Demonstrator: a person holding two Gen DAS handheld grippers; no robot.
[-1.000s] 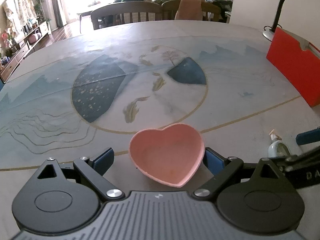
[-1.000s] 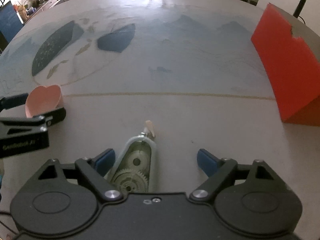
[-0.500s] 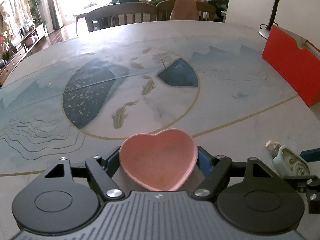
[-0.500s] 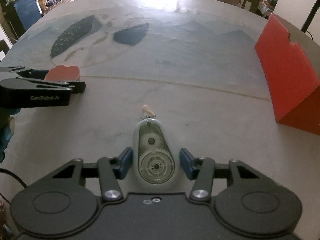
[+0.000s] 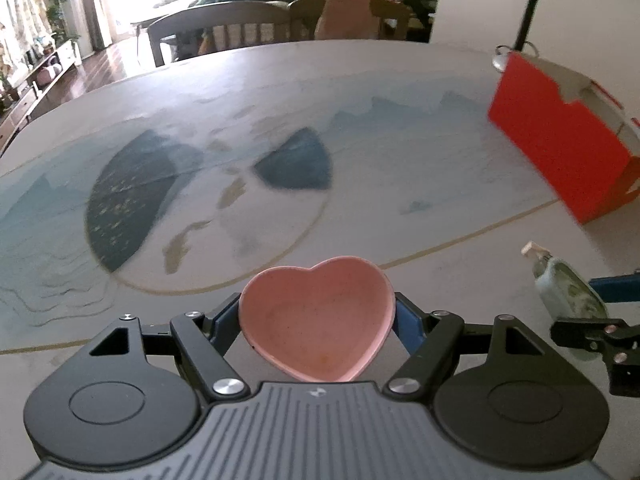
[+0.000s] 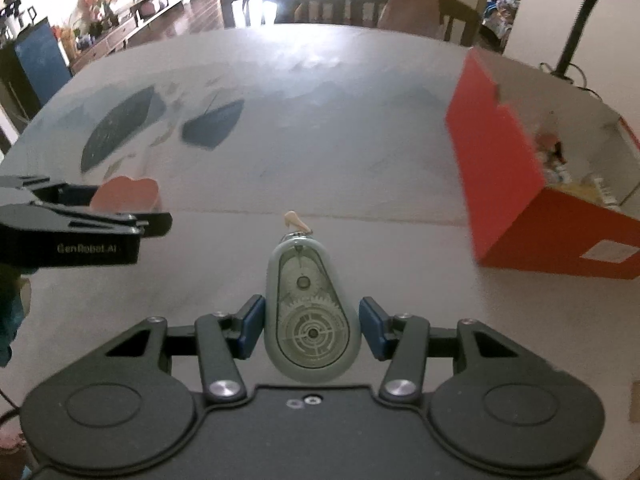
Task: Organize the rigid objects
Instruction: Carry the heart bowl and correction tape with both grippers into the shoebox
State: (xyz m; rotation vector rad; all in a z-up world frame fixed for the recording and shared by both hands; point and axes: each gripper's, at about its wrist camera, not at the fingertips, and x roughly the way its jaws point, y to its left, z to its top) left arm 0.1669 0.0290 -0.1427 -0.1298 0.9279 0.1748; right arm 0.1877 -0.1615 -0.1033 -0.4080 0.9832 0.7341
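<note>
While clamped across its lobes in the left gripper point(image 5: 318, 316), pink heart-shaped dish point(image 5: 318, 322) looks stiff, light; right gripper point(image 6: 311, 326) pinching gear-filled correction-tape dispenser point(image 6: 310, 312) at its sides, probably slippery; red box point(image 6: 520, 160) ahead-right.

The bench point(image 5: 440, 168) is a broad rounded top covered with a pale printed design: dark blue shapes, tan fish-like marks and a thin gold ring. Directly on it stands an open red box point(image 6: 516, 184), at its right side, well apart from the blue shapes. Small mixed items lie inside the box.
</note>
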